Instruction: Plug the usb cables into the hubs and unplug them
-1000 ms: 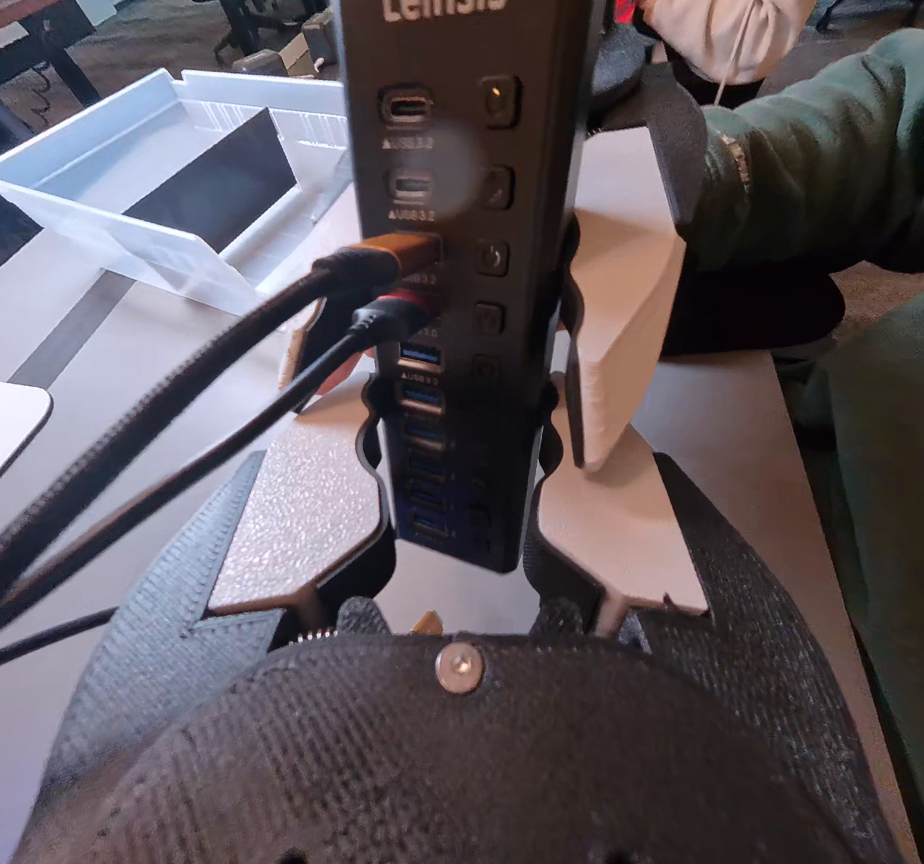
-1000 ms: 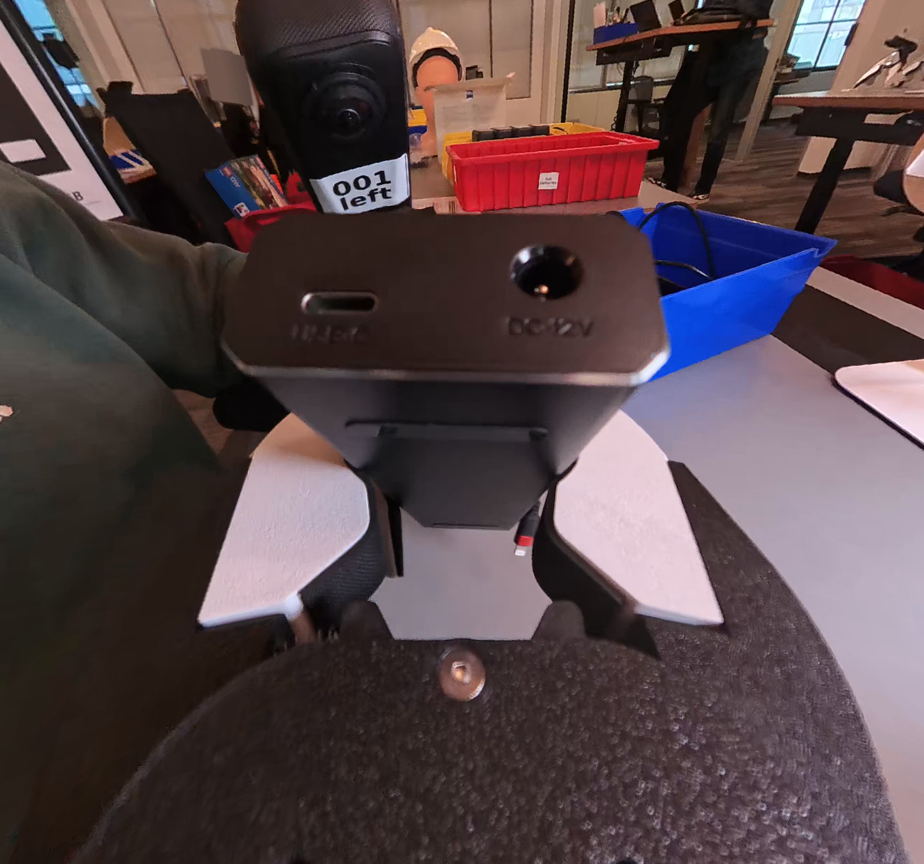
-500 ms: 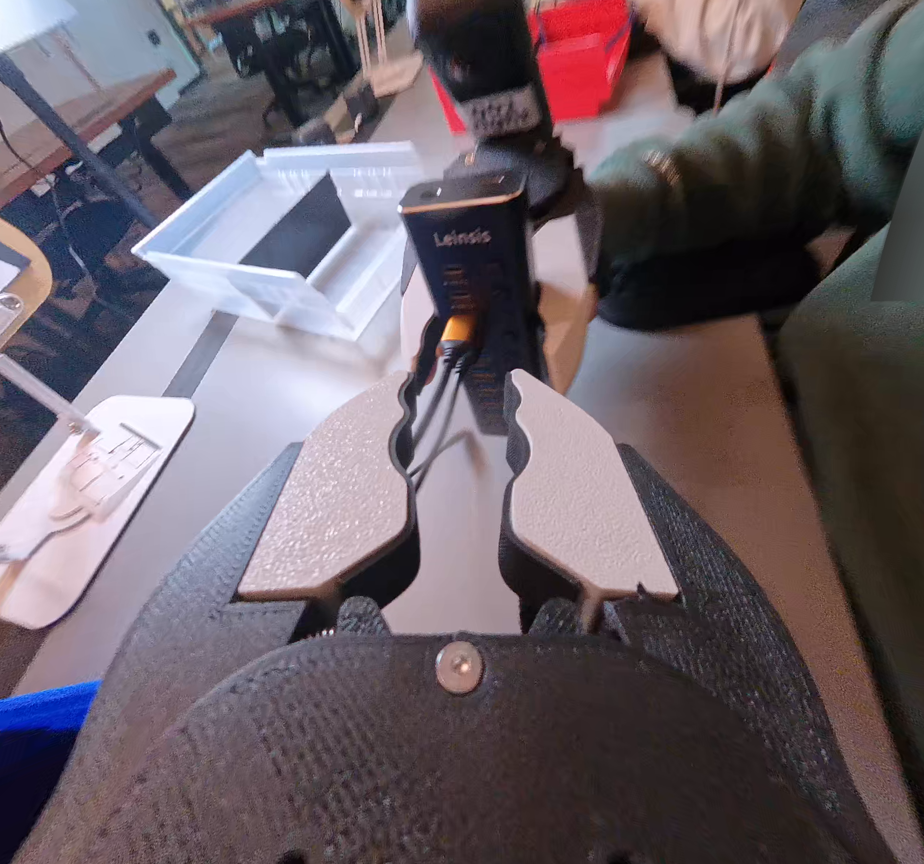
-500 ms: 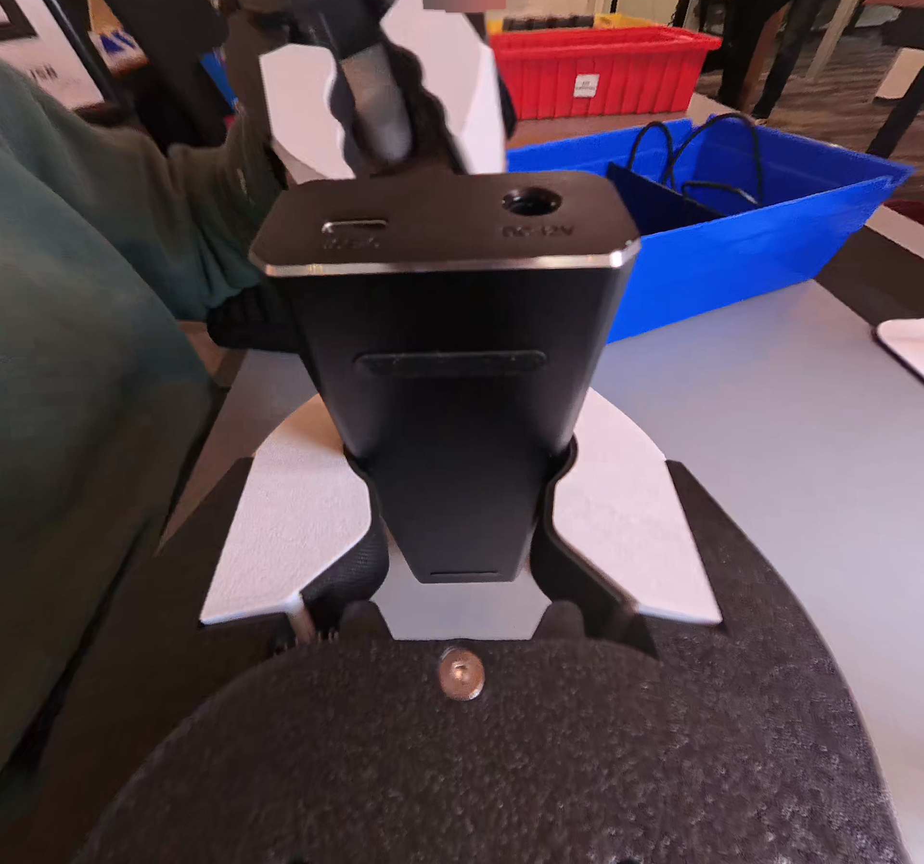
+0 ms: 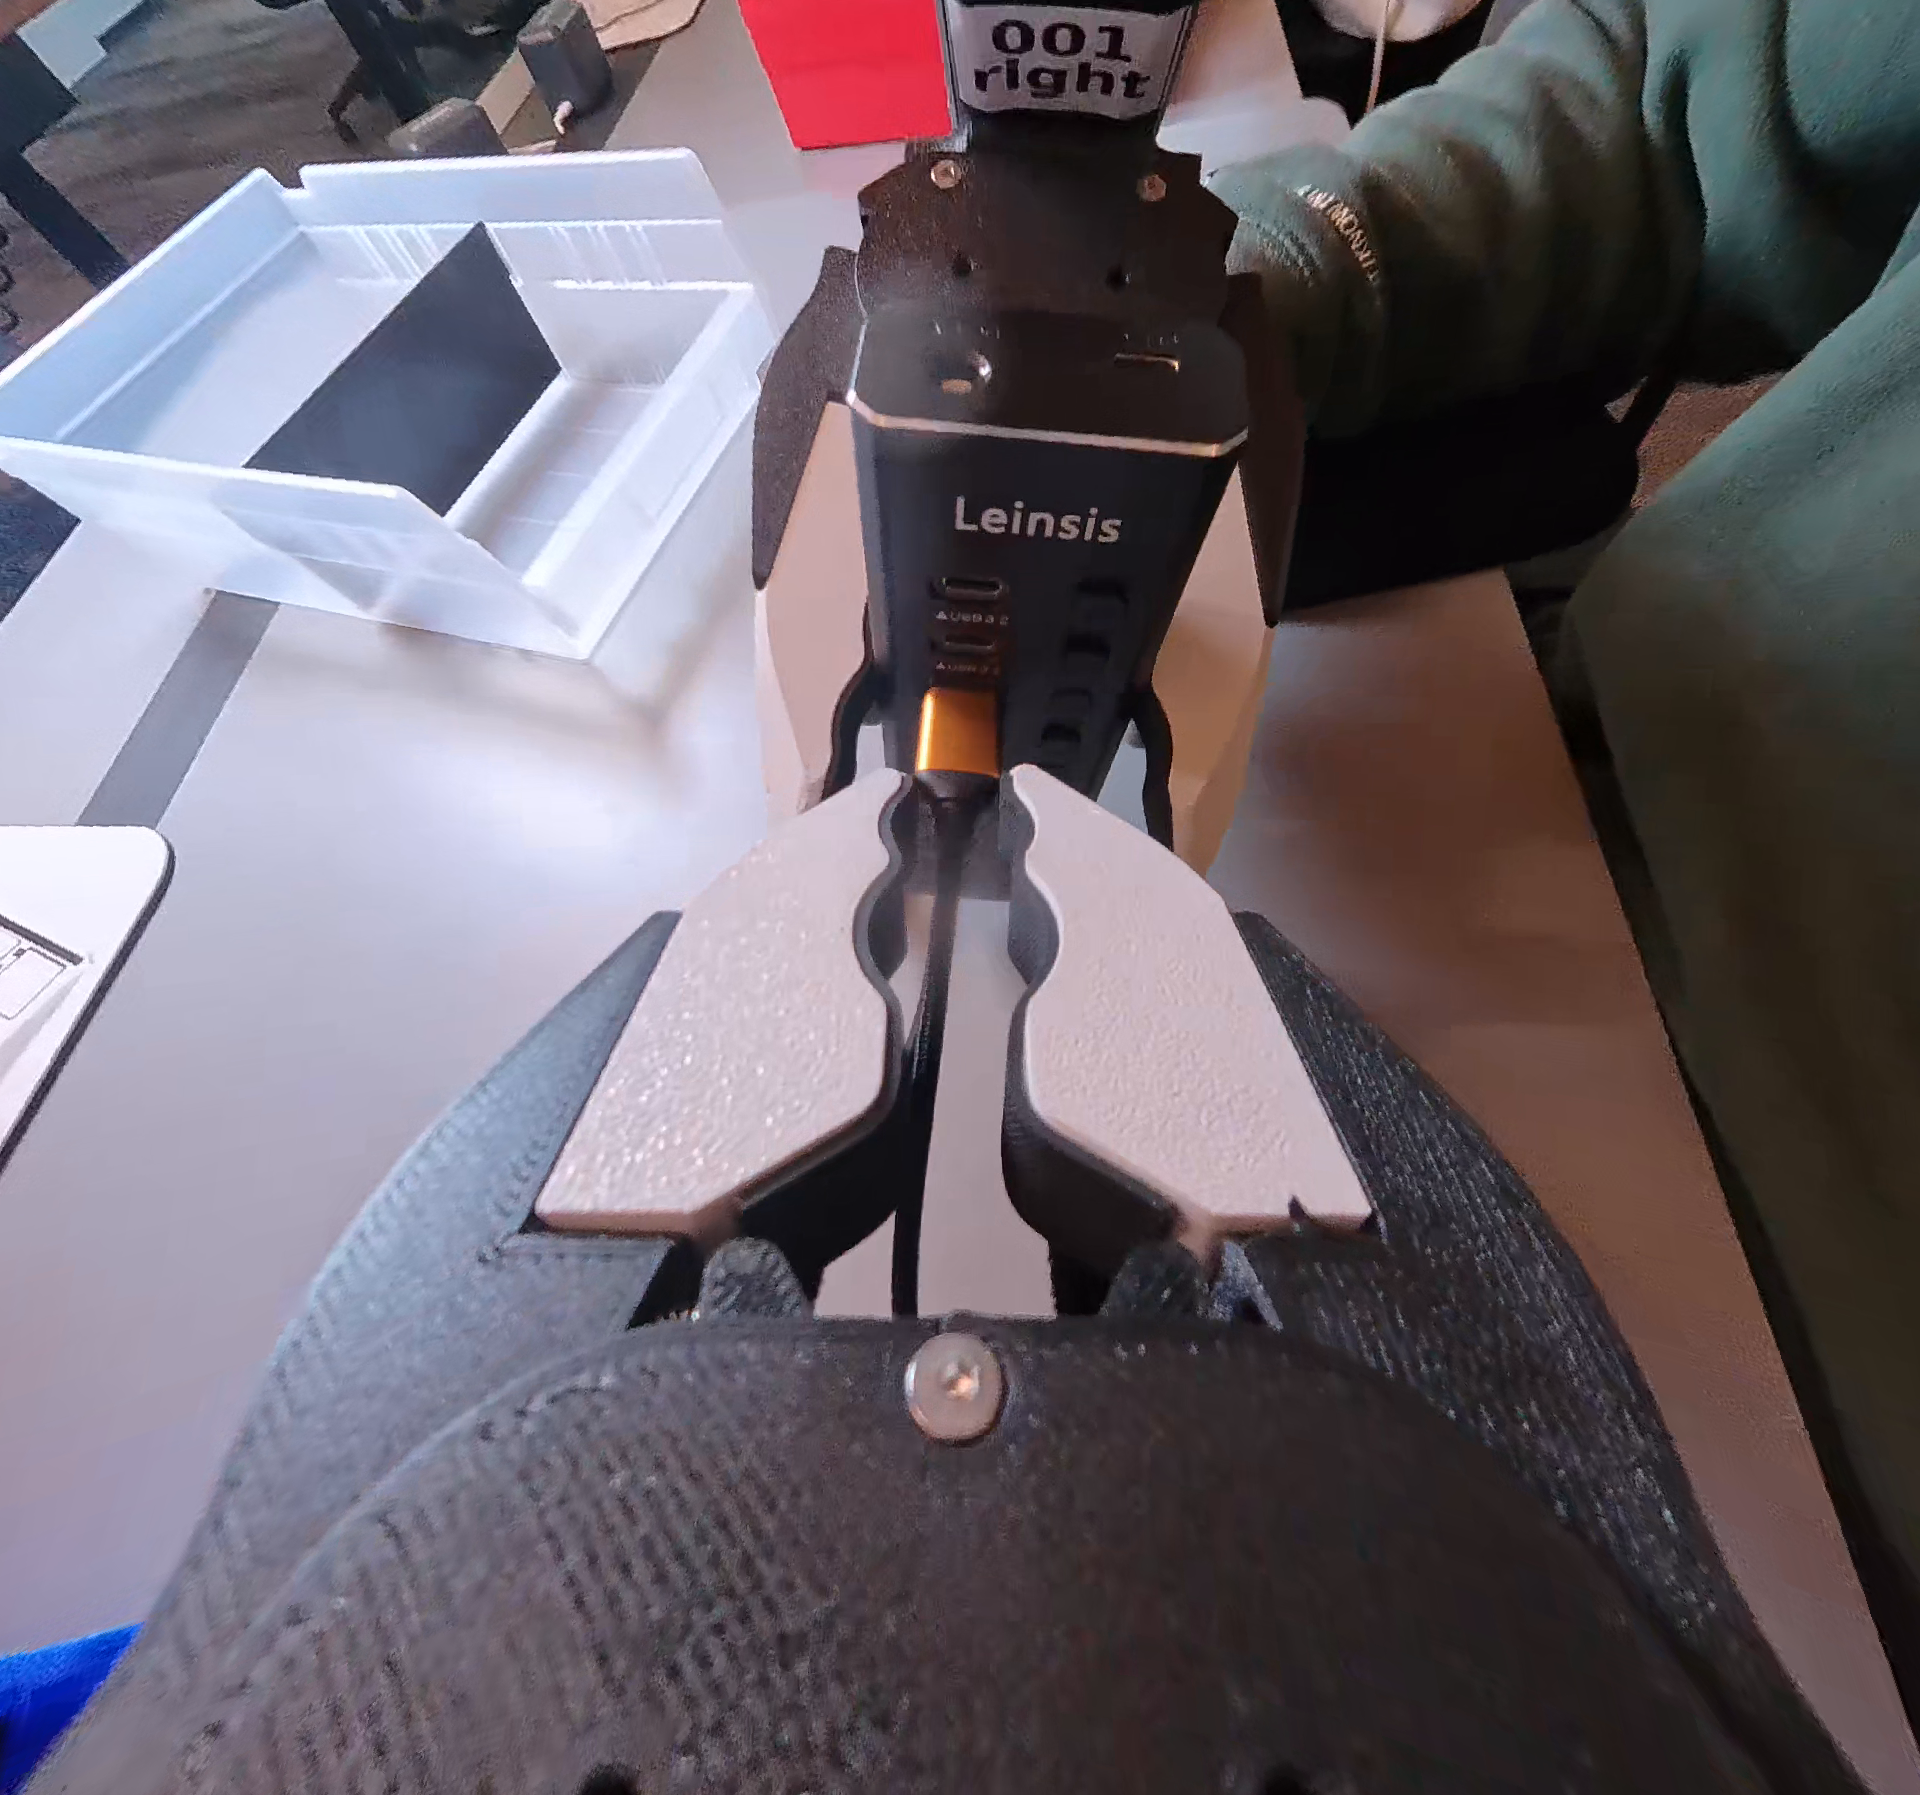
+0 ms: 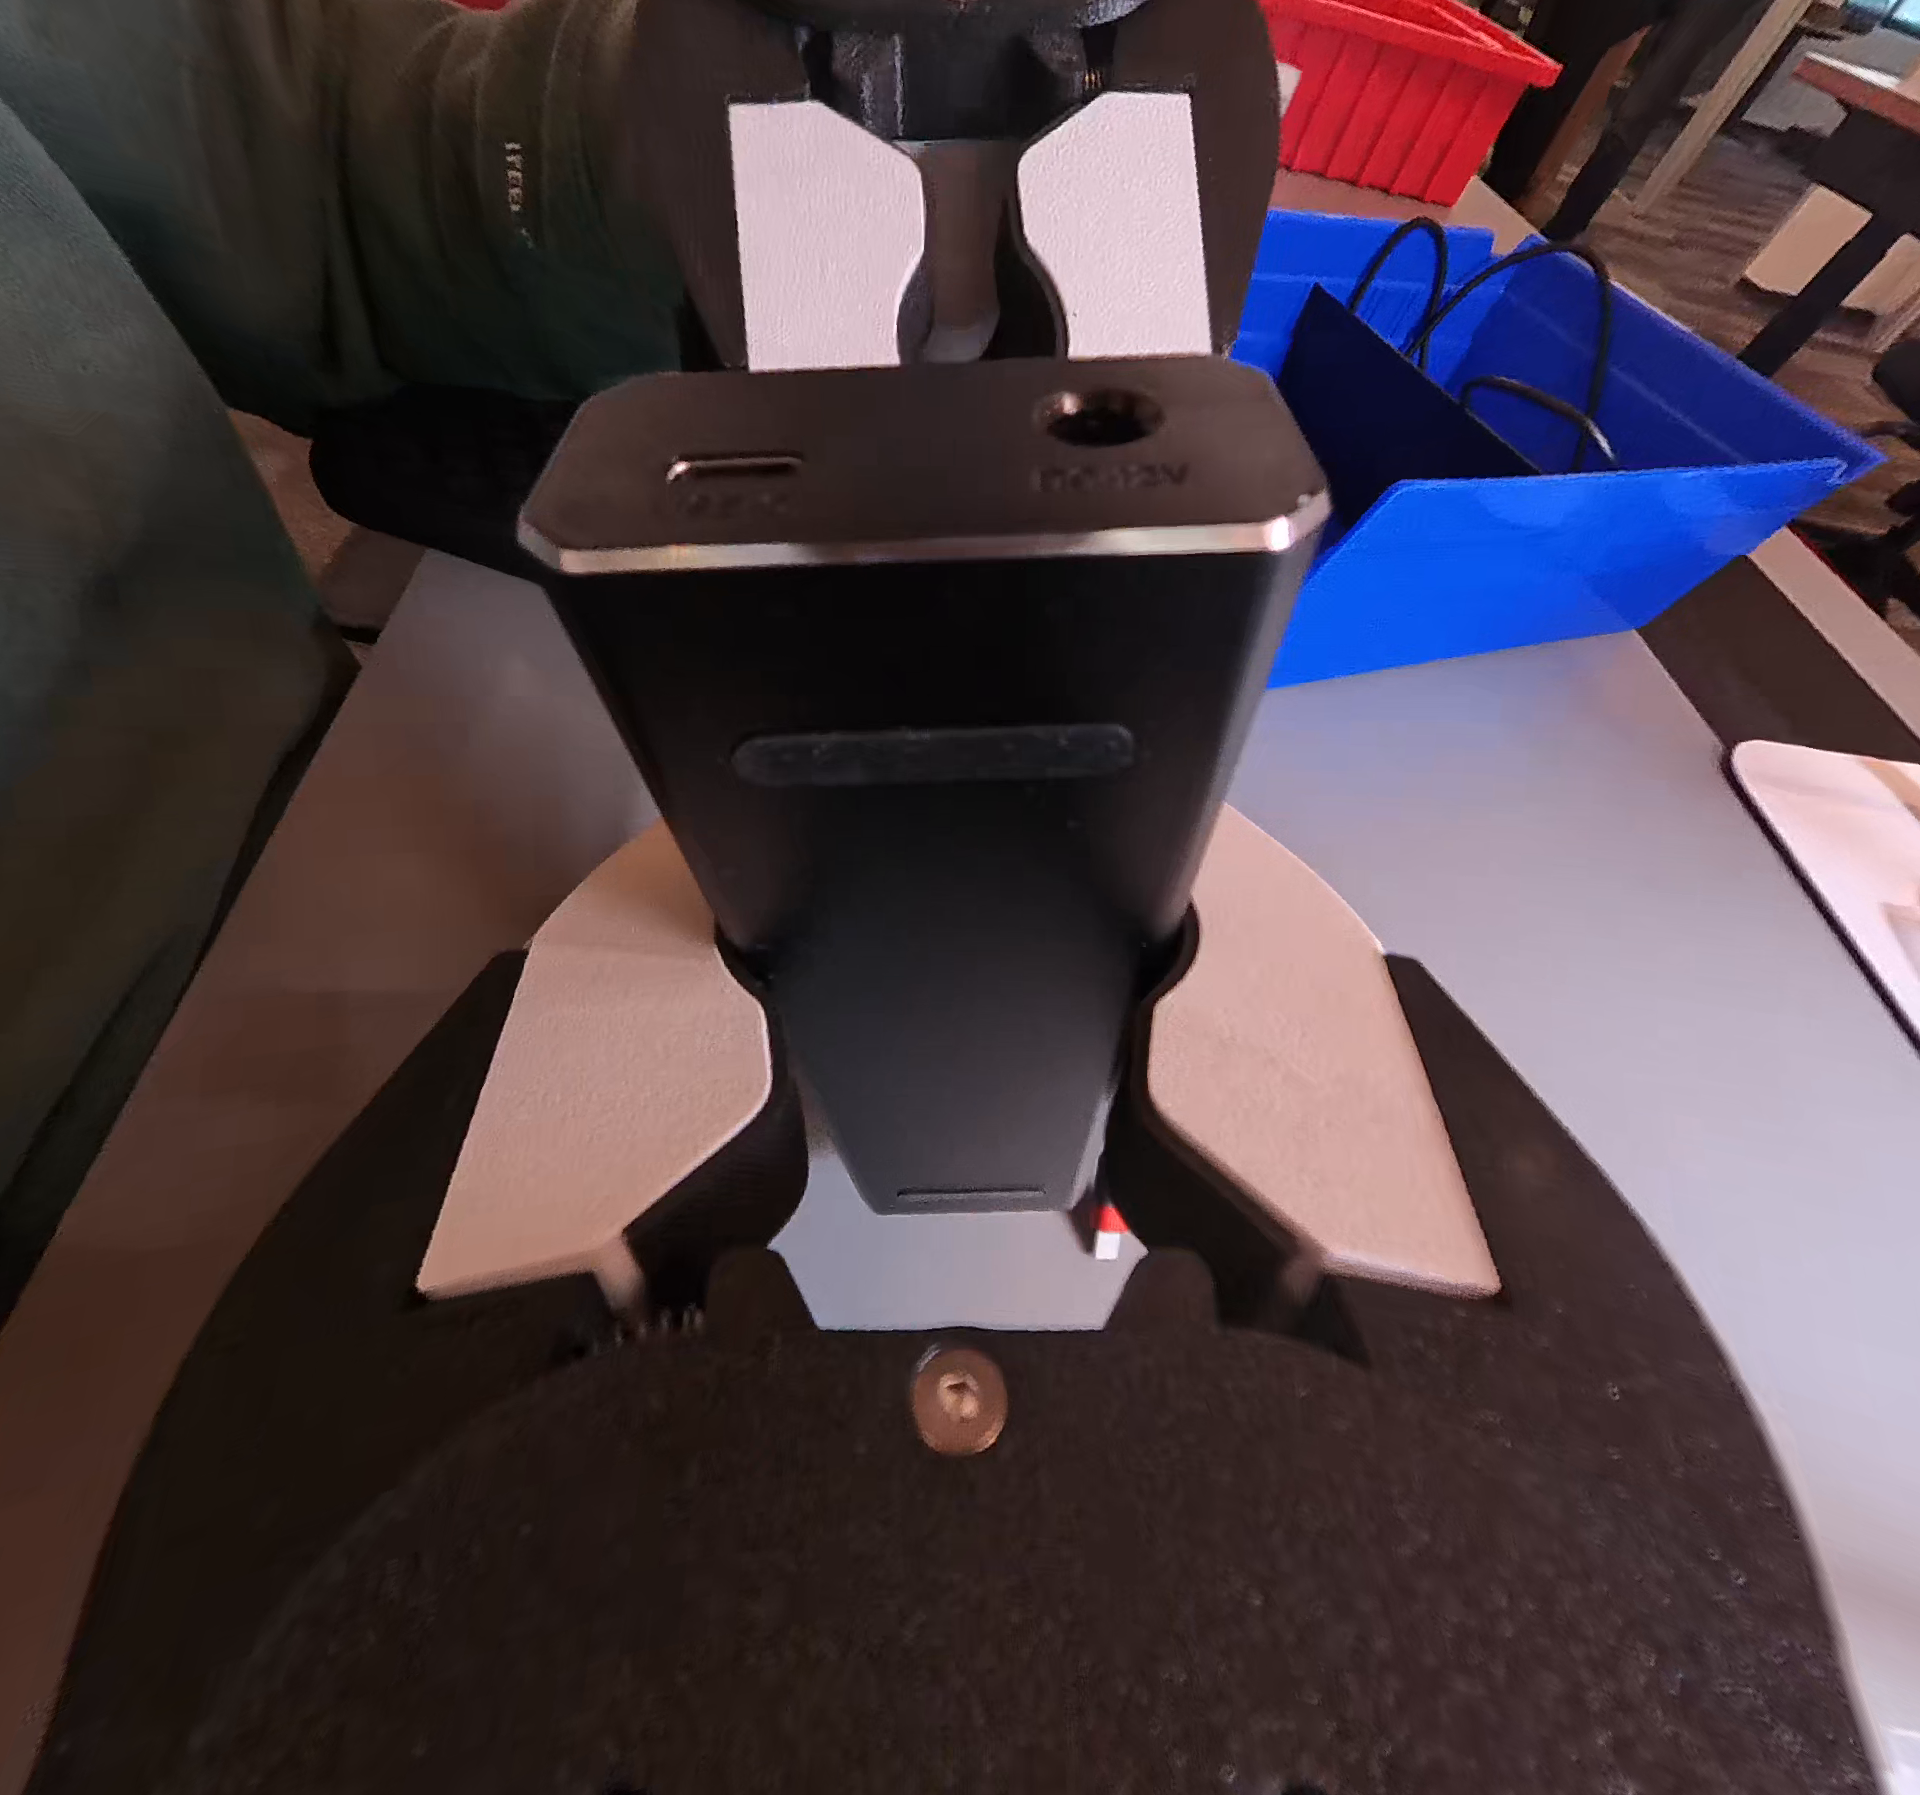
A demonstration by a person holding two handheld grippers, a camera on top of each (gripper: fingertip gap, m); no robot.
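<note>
My right gripper [image 6: 956, 1080] clamps the upright black aluminium hub [image 6: 935, 706] above the bench [image 5: 364, 914]; my left gripper [image 5: 951, 800] pinches the orange-collared plug's [image 5: 956, 729] cable. I should pull straight out, hub braced.

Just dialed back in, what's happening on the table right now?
The right hand-held gripper holds the black USB hub upright over the table. The left hand-held gripper faces it, fingers nearly closed around the cable just behind its orange plug, which sits in a hub port.
</note>
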